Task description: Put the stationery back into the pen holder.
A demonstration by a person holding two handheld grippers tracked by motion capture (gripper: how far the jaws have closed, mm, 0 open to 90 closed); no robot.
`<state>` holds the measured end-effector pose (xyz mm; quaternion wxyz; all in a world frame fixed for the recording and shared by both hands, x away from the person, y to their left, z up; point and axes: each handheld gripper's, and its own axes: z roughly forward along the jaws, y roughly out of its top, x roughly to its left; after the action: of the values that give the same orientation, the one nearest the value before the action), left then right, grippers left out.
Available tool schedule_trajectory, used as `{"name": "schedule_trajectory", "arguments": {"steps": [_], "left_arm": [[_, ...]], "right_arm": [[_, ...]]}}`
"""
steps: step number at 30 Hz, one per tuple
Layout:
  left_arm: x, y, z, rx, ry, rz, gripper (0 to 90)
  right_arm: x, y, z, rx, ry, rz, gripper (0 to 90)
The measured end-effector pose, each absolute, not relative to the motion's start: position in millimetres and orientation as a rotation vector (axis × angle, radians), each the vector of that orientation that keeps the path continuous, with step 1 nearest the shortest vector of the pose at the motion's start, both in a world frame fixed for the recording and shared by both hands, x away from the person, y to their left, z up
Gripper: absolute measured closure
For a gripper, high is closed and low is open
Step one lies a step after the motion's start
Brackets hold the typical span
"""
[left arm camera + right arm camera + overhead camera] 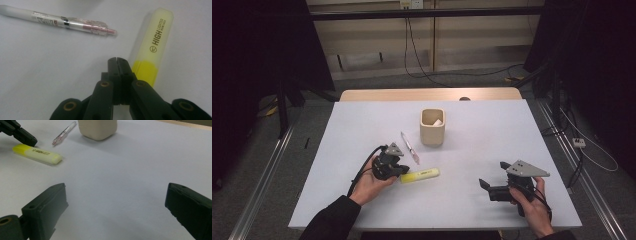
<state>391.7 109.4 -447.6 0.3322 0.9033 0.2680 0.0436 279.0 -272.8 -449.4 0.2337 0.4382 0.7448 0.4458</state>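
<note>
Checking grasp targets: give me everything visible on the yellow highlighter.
The yellow highlighter lies flat on the pale table, long axis roughly left-right in the high view. It looks plastic: a solid bright-yellow body and a paler translucent cap printed "HIGH LIGHTER" with a small round logo. The cap is on. The body end points toward the left gripper, whose jaws are shut with nothing between them, tips right beside the body; contact cannot be told. A pen lies apart from it, farther up the table.
</note>
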Motion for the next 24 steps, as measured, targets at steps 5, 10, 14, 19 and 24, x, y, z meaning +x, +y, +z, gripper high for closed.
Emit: {"name": "schedule_trajectory", "arguments": {"steps": [5,10,14,19,24], "left_arm": [[388.3,109.0,-447.0,2.372,0.678,0.098,90.0],[386.1,109.4,-446.2,2.39,0.657,0.084,90.0],[383.3,108.3,-446.9,2.37,0.686,0.086,90.0],[383.0,109.7,-446.9,2.373,0.675,0.062,90.0],[378.3,108.7,-447.1,2.359,0.692,0.062,90.0]], "right_arm": [[278.8,-272.8,-449.3,1.202,2.046,1.224,3.8],[278.8,-272.7,-449.3,1.2,2.046,1.224,3.8],[278.8,-272.7,-449.2,1.199,2.046,1.224,3.8],[278.9,-272.5,-449.2,1.199,2.046,1.224,3.8],[278.7,-272.9,-449.2,1.205,2.043,1.224,3.7]]}}
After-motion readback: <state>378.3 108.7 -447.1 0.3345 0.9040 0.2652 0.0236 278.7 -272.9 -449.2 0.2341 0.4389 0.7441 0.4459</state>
